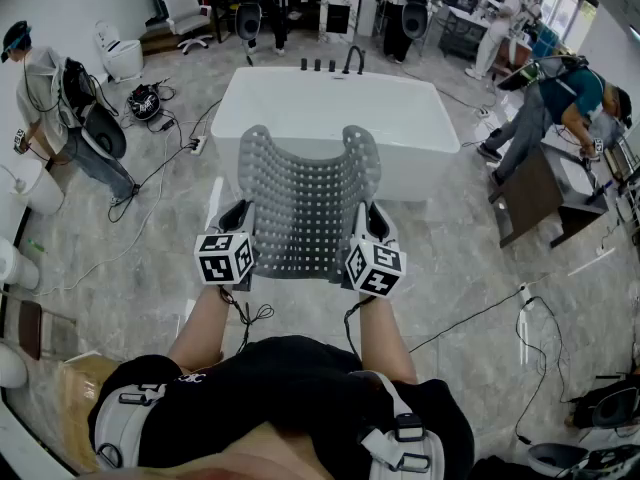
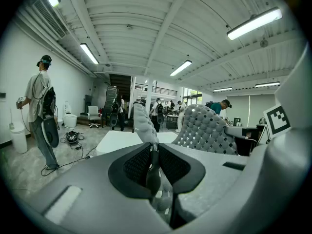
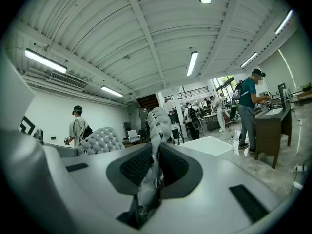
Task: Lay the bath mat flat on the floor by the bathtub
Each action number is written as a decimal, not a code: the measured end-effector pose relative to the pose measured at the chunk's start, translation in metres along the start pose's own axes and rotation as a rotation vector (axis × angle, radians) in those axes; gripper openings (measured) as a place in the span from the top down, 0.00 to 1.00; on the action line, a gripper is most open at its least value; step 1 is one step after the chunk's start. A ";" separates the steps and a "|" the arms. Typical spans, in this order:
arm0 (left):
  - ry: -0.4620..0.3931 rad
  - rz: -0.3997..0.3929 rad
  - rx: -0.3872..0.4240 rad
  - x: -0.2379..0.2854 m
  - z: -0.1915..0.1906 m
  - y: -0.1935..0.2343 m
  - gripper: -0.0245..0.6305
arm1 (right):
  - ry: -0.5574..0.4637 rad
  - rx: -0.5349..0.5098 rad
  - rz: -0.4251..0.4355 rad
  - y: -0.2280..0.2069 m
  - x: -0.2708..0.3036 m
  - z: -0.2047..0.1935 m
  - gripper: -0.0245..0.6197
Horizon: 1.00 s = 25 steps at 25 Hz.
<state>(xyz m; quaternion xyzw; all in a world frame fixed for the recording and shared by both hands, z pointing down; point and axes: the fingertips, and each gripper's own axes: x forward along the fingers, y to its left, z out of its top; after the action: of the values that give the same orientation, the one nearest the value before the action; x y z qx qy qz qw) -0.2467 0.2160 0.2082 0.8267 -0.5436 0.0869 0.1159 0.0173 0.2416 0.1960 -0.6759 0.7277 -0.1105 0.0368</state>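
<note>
A grey perforated bath mat [image 1: 305, 208] is held up in front of me, its far edge curling over, just short of the white bathtub [image 1: 325, 118]. My left gripper [image 1: 238, 230] is shut on the mat's near left corner, and my right gripper [image 1: 370, 233] is shut on its near right corner. In the left gripper view the mat [image 2: 146, 126] rises from between the closed pads [image 2: 137, 165]. The right gripper view shows the same: the mat [image 3: 158, 126] stands pinched between the dark pads [image 3: 171, 167].
Grey marble floor [image 1: 460, 268] lies between me and the tub. Cables [image 1: 150, 178] trail at left and right. A person [image 1: 60, 108] stands at left, another [image 1: 560, 103] bends over a dark cabinet [image 1: 535, 203] at right. A toilet [image 1: 120, 53] stands behind.
</note>
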 end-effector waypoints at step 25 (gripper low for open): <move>0.048 0.025 0.040 0.018 -0.017 -0.043 0.88 | 0.014 0.000 0.011 -0.048 -0.012 -0.007 0.89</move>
<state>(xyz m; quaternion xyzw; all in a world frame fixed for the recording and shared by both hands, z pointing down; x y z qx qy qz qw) -0.2001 0.2217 0.2254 0.8198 -0.5489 0.1191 0.1113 0.0635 0.2510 0.2119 -0.6712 0.7316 -0.1152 0.0322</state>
